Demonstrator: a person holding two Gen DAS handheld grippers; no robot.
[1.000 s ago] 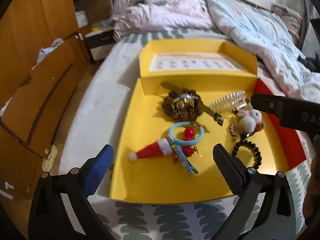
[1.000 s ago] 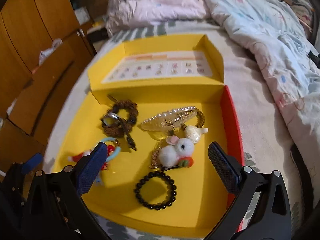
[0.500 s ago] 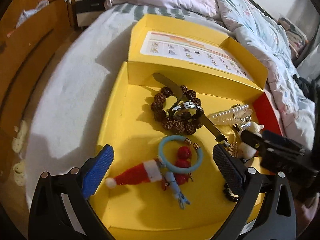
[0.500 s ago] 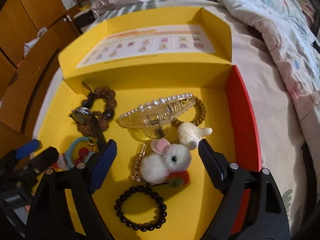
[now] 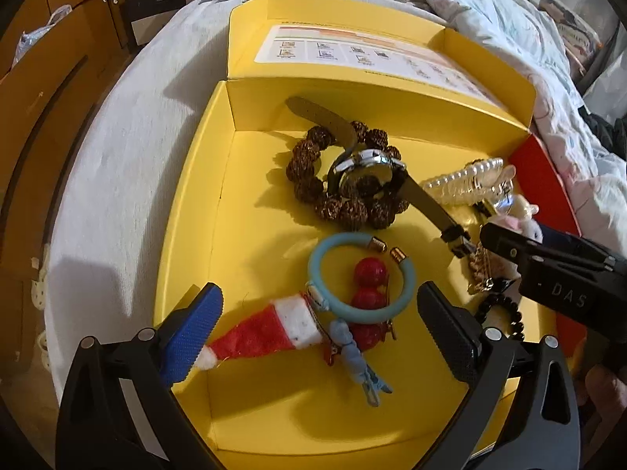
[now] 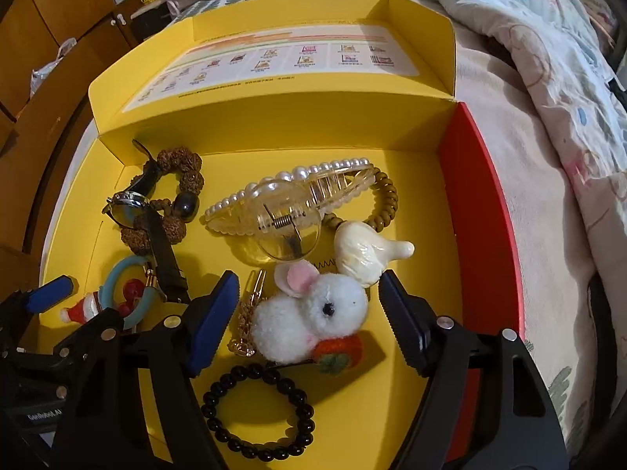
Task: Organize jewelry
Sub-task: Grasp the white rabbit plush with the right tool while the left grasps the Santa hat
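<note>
A yellow box (image 5: 188, 211) (image 6: 392, 133) on the bed holds jewelry. My left gripper (image 5: 319, 331) is open, its fingers on either side of a Santa-hat clip (image 5: 270, 333), a blue bangle (image 5: 360, 278) and red beads (image 5: 370, 270). A brown bead bracelet (image 5: 313, 172) and a watch (image 5: 364, 172) lie beyond. My right gripper (image 6: 307, 315) is open around a white bunny clip (image 6: 317, 313). A black bead bracelet (image 6: 258, 411) lies below it, a pearl hair claw (image 6: 290, 203) and a white shell clip (image 6: 364, 252) beyond.
The box's open lid (image 6: 282, 58) with a printed chart stands at the back, and a red side wall (image 6: 482, 203) is on the right. A bedcover (image 6: 548, 58) is bunched to the right. Wooden cabinets (image 5: 43, 58) stand to the left of the bed.
Both grippers have moved forward and down into the box. The left now straddles the Santa-hat clip and bangle; the right has closed in around the bunny clip.
</note>
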